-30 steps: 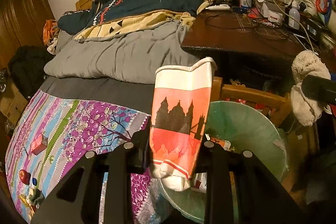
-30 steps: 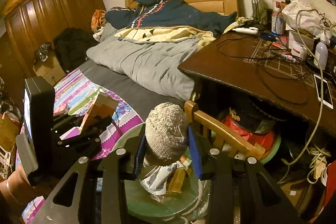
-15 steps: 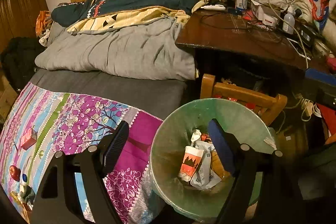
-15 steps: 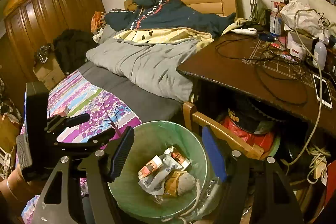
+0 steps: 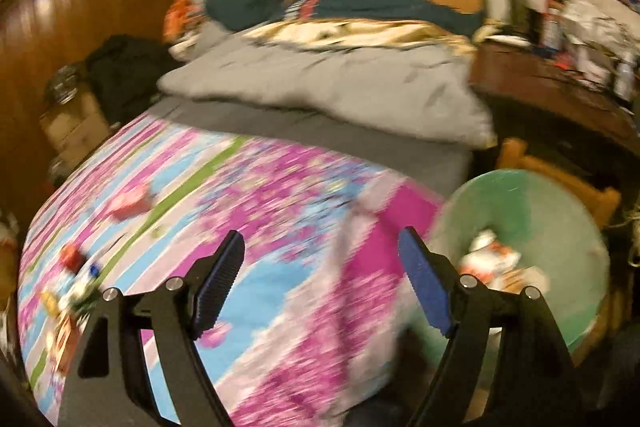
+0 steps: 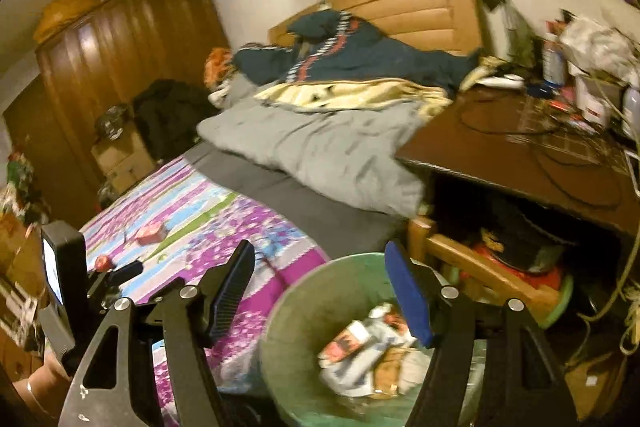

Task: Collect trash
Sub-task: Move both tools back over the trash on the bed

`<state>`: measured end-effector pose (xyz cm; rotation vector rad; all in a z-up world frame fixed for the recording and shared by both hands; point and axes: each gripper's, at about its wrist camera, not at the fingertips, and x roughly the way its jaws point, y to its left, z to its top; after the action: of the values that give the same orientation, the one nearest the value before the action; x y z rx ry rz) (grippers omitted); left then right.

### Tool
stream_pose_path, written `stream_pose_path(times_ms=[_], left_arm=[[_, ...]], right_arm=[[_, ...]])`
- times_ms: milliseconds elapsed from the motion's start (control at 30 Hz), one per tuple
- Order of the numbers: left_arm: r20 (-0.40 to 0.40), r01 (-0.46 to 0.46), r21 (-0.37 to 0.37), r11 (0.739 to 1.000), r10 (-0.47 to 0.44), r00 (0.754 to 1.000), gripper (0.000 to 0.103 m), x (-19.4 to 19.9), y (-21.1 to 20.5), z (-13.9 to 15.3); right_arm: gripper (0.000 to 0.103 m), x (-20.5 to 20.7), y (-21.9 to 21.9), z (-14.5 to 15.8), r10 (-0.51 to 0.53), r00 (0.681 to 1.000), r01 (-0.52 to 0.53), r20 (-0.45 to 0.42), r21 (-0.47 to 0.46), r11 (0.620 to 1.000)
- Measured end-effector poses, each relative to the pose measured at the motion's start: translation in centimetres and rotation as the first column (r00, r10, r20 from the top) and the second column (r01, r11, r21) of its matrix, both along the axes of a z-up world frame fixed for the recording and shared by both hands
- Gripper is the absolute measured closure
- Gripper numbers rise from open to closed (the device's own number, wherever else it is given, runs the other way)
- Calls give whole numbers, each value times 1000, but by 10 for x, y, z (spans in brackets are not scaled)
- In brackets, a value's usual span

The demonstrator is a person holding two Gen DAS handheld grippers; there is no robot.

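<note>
A green trash bin [image 6: 296, 291] stands on the floor beside the bed, with a crushed orange paper cup [image 6: 346, 341] and other wrappers inside. It also shows in the left wrist view [image 5: 560, 211]. My right gripper [image 6: 320, 291] is open and empty above the bin's left rim. My left gripper [image 5: 320, 275] is open and empty over the purple floral bedsheet [image 5: 248, 211]. Small red items [image 5: 130, 199] and other bits [image 5: 72, 257] lie on the sheet at the left; the view is blurred. The left gripper's body [image 6: 64, 291] shows at the far left of the right wrist view.
A grey duvet [image 6: 328, 147] and a dark jacket [image 6: 360, 59] lie on the bed. A dark cluttered desk [image 6: 540, 147] stands at the right, with a wooden chair [image 6: 460, 255] under it. A wardrobe [image 6: 120, 39] stands at the left.
Both grippers opened and dropped their loads, the paper cup and the woolly ball, into the bin. The left gripper has since swung left over the bedsheet; the right has shifted slightly left.
</note>
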<state>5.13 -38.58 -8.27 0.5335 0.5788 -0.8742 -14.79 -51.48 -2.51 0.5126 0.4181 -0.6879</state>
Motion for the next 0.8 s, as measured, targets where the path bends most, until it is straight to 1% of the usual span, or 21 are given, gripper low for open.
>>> stream_pose_path(times_ms=[100, 133, 200, 267, 300, 333, 400, 467, 533, 633, 667, 733, 767, 800], left_arm=[[-19, -93, 13, 996, 93, 995, 27, 37, 53, -12], [-24, -139, 25, 990, 140, 990, 27, 53, 79, -19], [-37, -204, 44, 978, 206, 978, 27, 75, 116, -29], [-75, -284, 70, 956, 289, 954, 27, 100, 164, -42], [-94, -323, 82, 943, 330, 939, 27, 111, 187, -48], [-112, -370, 97, 924, 380, 918, 27, 125, 216, -55], [-124, -418, 121, 900, 432, 894, 27, 144, 255, -63], [-110, -449, 147, 881, 466, 878, 27, 166, 293, -68], [-97, -449, 154, 880, 465, 880, 27, 184, 315, -68], [-50, -441, 150, 885, 453, 890, 27, 221, 342, -62], [-46, -417, 150, 896, 428, 903, 27, 238, 349, -58], [-38, -363, 163, 917, 374, 927, 27, 258, 348, -55], [-38, -314, 181, 932, 326, 945, 27, 271, 346, -55], [-47, -273, 197, 942, 287, 957, 27, 280, 345, -58]], right_arm=[[33, 35, 20, -5, 82, 996, -82, -28, 4, 997], [33, 49, 27, -8, 115, 993, -114, -37, 16, 993], [32, 73, 41, -14, 167, 985, -165, -50, 36, 986], [31, 99, 57, -22, 227, 972, -223, -68, 61, 973], [31, 112, 66, -26, 249, 965, -244, -79, 68, 967], [31, 126, 74, -31, 276, 957, -269, -91, 78, 960], [31, 152, 93, -40, 327, 939, -317, -109, 101, 943], [31, 178, 112, -49, 380, 917, -366, -123, 123, 923], [31, 202, 131, -57, 428, 894, -410, -136, 138, 901], [31, 235, 161, -68, 497, 854, -474, -157, 161, 865], [31, 244, 172, -72, 518, 839, -493, -165, 170, 853], [30, 259, 185, -79, 546, 818, -517, -180, 183, 836], [30, 265, 190, -83, 560, 807, -529, -188, 193, 827], [30, 272, 196, -86, 574, 795, -539, -198, 204, 817]])
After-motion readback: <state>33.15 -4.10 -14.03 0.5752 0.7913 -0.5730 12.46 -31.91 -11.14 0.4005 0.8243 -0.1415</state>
